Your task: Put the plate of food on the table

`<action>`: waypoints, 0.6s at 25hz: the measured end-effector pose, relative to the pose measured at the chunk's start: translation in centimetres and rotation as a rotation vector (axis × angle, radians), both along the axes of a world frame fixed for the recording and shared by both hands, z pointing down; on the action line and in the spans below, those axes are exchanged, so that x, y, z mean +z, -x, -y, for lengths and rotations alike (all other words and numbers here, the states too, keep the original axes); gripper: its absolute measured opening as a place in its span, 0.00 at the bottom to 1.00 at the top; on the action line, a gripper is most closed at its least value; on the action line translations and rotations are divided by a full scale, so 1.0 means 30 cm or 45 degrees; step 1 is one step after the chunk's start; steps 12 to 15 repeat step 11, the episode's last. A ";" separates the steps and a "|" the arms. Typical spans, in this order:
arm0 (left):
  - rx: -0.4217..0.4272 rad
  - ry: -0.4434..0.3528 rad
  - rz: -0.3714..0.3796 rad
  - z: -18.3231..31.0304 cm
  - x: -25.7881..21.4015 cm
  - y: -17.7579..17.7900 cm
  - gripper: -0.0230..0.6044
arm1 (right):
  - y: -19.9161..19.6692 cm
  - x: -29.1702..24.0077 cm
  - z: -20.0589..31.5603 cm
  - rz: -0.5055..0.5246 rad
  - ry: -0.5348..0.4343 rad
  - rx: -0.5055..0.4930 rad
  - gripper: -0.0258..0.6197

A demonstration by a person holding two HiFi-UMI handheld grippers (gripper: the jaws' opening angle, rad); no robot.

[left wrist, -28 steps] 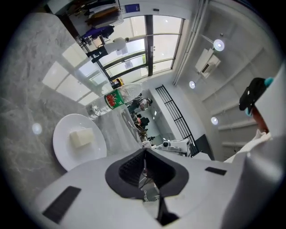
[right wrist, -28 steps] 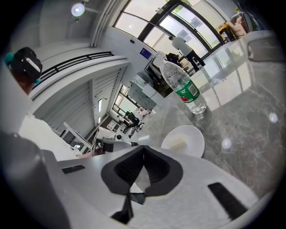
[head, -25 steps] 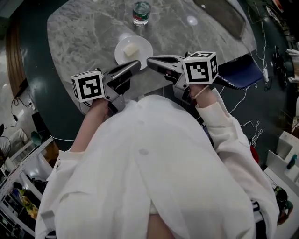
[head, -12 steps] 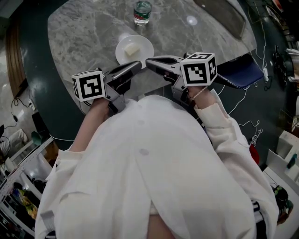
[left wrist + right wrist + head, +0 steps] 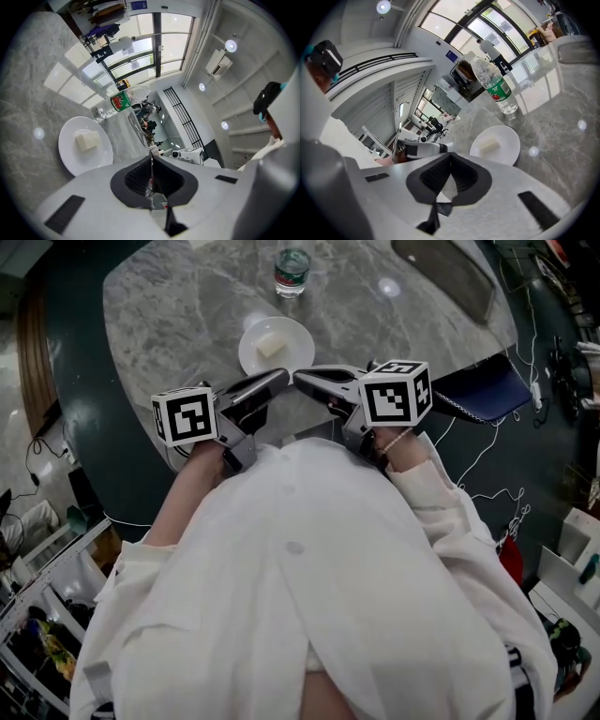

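Already the white plate (image 5: 294, 356) rests flat on the grey marble table (image 5: 178, 324), close to the table's near edge and roughly midway along it, with bare stone all round its rim. A pale rectangular block of food (image 5: 269, 346) lies on the plate, a little left of its middle. Beyond the plate, toward the far edge, a clear water bottle (image 5: 292, 271) with a green label stands upright, well apart from the plate. The left gripper (image 5: 281, 376) is held just over the near edge of the table with its jaws pressed together and nothing between them; its own view shows the two dark pads meeting in a thin line, with the plate lying ahead and to one side, untouched. The right gripper (image 5: 300, 378) also has its jaws together and empty, and its tip comes in from the other side so that the two tips point toward each other, just beside one another, a short way on the near side of the plate's rim. Neither tip touches the plate. Each gripper carries its cube of square black-and-white markers behind the jaws, the left cube (image 5: 185, 415) lower in the head view than the right cube (image 5: 395, 393). The person's white shirt (image 5: 309, 568) fills the lower part of the head view, hiding the near edge below the hands. A dark oval shape (image 5: 445, 273) lies at the table's far right edge; what it is cannot be told.
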State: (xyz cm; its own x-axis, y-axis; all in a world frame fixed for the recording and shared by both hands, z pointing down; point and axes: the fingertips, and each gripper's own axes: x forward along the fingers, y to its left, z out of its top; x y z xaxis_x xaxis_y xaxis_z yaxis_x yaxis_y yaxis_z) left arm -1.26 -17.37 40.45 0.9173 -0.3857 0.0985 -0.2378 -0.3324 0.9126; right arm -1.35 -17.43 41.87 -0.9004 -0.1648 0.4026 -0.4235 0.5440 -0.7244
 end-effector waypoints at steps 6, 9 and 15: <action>-0.008 0.008 0.003 0.003 0.005 0.007 0.08 | 0.000 0.004 0.009 0.021 -0.007 0.100 0.04; -0.015 0.001 0.030 0.007 0.005 0.012 0.08 | -0.008 -0.006 0.023 0.053 -0.008 0.180 0.04; -0.023 0.000 0.040 0.009 0.003 0.017 0.08 | -0.009 -0.012 0.027 0.069 -0.006 0.213 0.04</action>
